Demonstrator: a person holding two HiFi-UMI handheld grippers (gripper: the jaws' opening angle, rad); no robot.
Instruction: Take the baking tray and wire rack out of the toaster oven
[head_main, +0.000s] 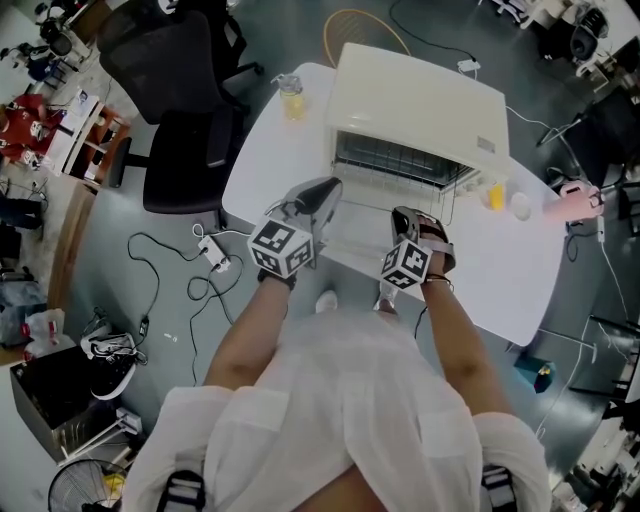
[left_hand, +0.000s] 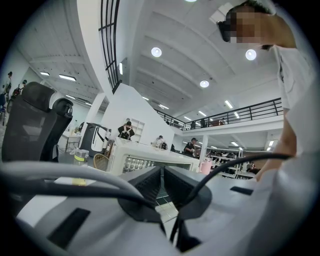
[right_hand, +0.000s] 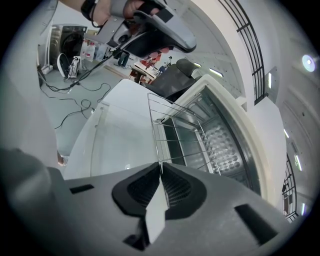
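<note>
The white toaster oven (head_main: 420, 100) stands on the white table (head_main: 520, 270) with its glass door (head_main: 360, 232) folded down toward me. The wire rack (head_main: 400, 172) sticks partway out of the opening. My right gripper (head_main: 410, 215) points down at it and is shut on the rack's front wire (right_hand: 160, 162); the rack (right_hand: 185, 135) runs back into the oven. A metal tray (right_hand: 192, 147) seems to lie under the rack inside. My left gripper (head_main: 325, 190) hovers level at the door's left, shut and empty (left_hand: 162, 182).
A jar of yellow liquid (head_main: 291, 97) stands left of the oven. An orange item (head_main: 494, 195), a white cup (head_main: 520, 207) and a pink object (head_main: 570, 200) sit to its right. A black office chair (head_main: 190, 100) and floor cables (head_main: 200, 270) lie left of the table.
</note>
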